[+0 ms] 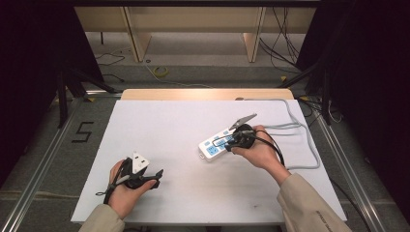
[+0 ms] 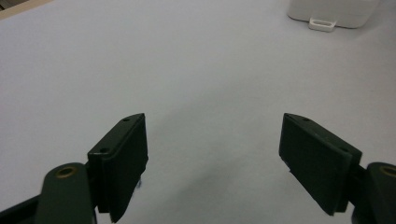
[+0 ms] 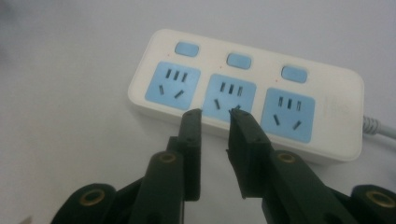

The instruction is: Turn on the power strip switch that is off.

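A white power strip (image 1: 212,145) with three blue sockets and three blue switches lies right of the table's middle; up close the power strip (image 3: 327,135) has all its sockets empty. My right gripper (image 1: 229,143) hovers over it, tips just in front of the middle socket. In its own view the right gripper (image 3: 215,116) has its jaws a narrow gap apart with nothing between them. My left gripper (image 1: 157,178) rests near the front left and points right. The left gripper (image 2: 215,140) stands wide open over bare sheet, with the strip's end (image 2: 334,11) far ahead.
A white sheet (image 1: 193,193) covers the table. The strip's grey cable (image 1: 309,145) loops along the right side toward the back edge. Wooden furniture legs and loose cables stand on the floor beyond the table. Free room lies across the left and middle.
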The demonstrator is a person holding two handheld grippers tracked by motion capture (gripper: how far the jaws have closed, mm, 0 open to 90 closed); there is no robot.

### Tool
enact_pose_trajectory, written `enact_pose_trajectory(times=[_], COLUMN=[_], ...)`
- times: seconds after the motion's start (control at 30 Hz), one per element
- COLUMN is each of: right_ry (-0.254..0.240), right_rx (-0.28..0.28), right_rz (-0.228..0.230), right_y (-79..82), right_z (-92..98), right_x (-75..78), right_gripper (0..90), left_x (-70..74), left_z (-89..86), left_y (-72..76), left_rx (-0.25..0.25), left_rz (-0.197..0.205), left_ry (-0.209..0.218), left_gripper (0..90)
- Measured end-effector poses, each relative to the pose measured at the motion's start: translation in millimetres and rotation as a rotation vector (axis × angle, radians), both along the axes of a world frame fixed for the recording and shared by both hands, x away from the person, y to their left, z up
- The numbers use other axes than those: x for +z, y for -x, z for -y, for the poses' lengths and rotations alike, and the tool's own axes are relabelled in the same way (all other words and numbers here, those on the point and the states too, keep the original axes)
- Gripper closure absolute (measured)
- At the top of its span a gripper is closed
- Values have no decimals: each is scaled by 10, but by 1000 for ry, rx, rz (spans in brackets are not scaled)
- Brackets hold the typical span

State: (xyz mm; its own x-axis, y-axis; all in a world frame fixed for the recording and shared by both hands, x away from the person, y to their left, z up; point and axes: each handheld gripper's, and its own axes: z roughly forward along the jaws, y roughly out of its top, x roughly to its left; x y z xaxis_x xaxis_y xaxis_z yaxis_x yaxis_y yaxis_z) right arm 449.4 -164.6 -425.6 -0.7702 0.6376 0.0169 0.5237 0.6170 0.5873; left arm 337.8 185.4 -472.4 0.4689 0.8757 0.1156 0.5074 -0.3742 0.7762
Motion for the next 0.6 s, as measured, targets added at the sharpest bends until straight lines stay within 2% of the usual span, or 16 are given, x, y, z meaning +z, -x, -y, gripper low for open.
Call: enact_pose_trajectory(times=[0.27,0.47,0.6], right_ry=[-53,-65,-95], right_rx=[-31,-46,-56], right_rz=[13,31,24], right_y=[218,401,528], right_z=[280,498,636], right_x=[-73,-115,-178], right_gripper=[677,636,607], left_x=[-1,0,-7], left_z=[-11,-10,-11], left_y=[1,5,3], left_rx=[3,3,4], left_rz=[-4,-5,-7], left_ry=[0,0,-2], left_gripper=[236,236,236])
